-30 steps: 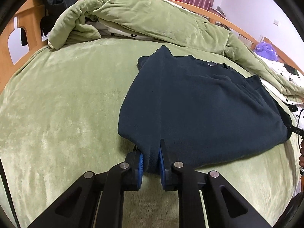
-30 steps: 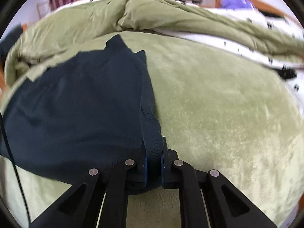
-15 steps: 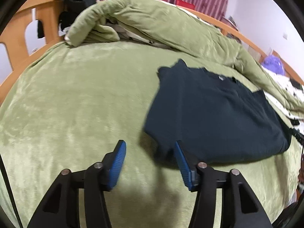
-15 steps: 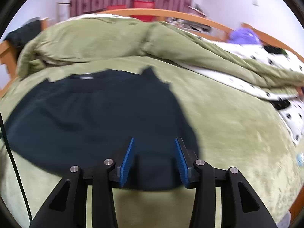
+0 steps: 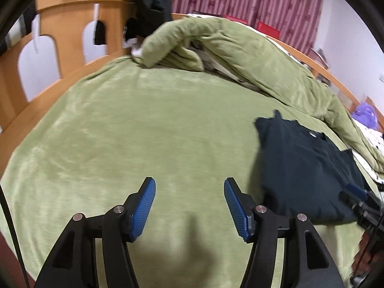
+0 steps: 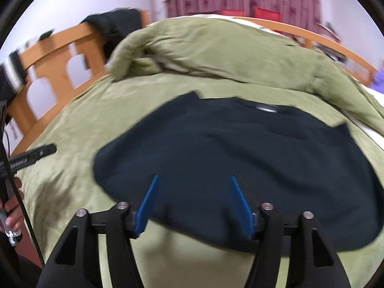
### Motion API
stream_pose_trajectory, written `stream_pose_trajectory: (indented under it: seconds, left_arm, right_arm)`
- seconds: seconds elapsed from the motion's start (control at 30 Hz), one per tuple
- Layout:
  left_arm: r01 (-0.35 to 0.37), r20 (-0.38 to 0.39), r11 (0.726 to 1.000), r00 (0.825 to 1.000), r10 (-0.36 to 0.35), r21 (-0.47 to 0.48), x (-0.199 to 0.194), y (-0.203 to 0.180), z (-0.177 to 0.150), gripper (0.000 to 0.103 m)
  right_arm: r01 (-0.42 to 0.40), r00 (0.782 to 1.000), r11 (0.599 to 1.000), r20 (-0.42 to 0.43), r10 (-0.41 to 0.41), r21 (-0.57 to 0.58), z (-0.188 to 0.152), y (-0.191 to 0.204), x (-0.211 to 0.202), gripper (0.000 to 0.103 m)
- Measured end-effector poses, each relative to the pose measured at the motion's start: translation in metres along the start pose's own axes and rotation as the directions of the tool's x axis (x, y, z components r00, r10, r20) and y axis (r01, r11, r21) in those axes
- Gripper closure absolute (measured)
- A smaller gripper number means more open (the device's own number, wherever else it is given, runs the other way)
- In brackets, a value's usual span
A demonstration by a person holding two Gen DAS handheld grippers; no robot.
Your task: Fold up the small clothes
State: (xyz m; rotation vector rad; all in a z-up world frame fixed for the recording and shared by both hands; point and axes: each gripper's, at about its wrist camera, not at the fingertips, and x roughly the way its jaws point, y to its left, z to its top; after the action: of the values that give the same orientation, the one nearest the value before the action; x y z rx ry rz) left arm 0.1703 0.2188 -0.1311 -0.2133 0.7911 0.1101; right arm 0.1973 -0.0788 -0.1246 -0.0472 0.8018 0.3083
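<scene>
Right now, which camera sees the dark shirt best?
The right wrist view: the shirt fills the middle, nearly whole, though a bit blurred, lying flat on the green bed. The left wrist view only catches it at the right edge, squeezed sideways.

Both wrist views angled down, sharing dark garment (image 5: 307,168) (image 6: 240,156)

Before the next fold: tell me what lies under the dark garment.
The dark garment lies flat on the green blanket, which shows all around it. Whether anything sits between its folded layers cannot be seen; the cloth covers that.
</scene>
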Motion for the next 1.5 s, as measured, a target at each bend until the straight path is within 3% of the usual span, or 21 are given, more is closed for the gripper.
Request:
stream_pose_trajectory:
  seconds: [0.17, 0.27, 0.57, 0.77, 0.8, 0.93, 1.0, 1.07, 1.23, 1.5]
  left_arm:
    - [-0.049, 0.01, 0.999, 0.999, 0.049, -0.008, -0.001, 0.025, -0.003, 0.045]
    - [-0.05, 0.002, 0.999, 0.999, 0.05, -0.019, 0.0, 0.037, -0.003, 0.045]
    - [-0.037, 0.005, 0.997, 0.999, 0.037, -0.071, -0.002, 0.059, 0.0, 0.045]
    - [-0.025, 0.008, 0.995, 1.0, 0.026, -0.101, -0.003, 0.064, 0.003, 0.045]
    - [-0.023, 0.007, 0.994, 1.0, 0.024, -0.104, -0.002, 0.064, 0.004, 0.045]
    - [-0.017, 0.001, 0.993, 1.0, 0.017, -0.118, 0.0, 0.065, 0.004, 0.045]
    - [-0.01, -0.006, 0.992, 1.0, 0.009, -0.124, 0.001, 0.063, 0.004, 0.045]
    - [0.004, -0.01, 0.991, 1.0, -0.005, -0.135, 0.002, 0.062, 0.005, 0.045]
    - [0.022, -0.007, 0.989, 1.0, -0.023, -0.144, 0.001, 0.05, 0.012, 0.045]
    - [0.037, 0.006, 0.992, 0.999, -0.036, -0.12, 0.003, 0.017, 0.027, 0.045]
  right_arm:
    - [-0.05, 0.998, 0.996, -0.032, 0.047, -0.08, -0.005, 0.064, 0.035, 0.031]
    - [-0.037, 0.998, 0.99, -0.058, 0.029, -0.137, -0.01, 0.089, 0.056, 0.03]
    - [0.139, 0.984, 0.957, -0.07, -0.162, -0.254, -0.024, 0.117, 0.095, 0.02]
    - [0.25, 0.959, 0.912, -0.046, -0.28, -0.325, -0.018, 0.129, 0.117, 0.019]
    - [0.262, 0.956, 0.906, -0.042, -0.292, -0.333, -0.018, 0.129, 0.118, 0.023]
    - [0.339, 0.929, 0.851, -0.003, -0.371, -0.402, -0.02, 0.135, 0.122, 0.062]
    - [0.359, 0.92, 0.83, 0.012, -0.392, -0.426, -0.02, 0.137, 0.122, 0.071]
    - [0.345, 0.928, 0.851, 0.006, -0.373, -0.397, -0.016, 0.132, 0.117, 0.075]
    - [0.209, 0.975, 0.956, -0.033, -0.221, -0.207, 0.007, 0.104, 0.094, 0.08]
    - [0.065, 0.996, 0.998, 0.054, -0.065, 0.011, 0.053, 0.053, 0.036, 0.082]
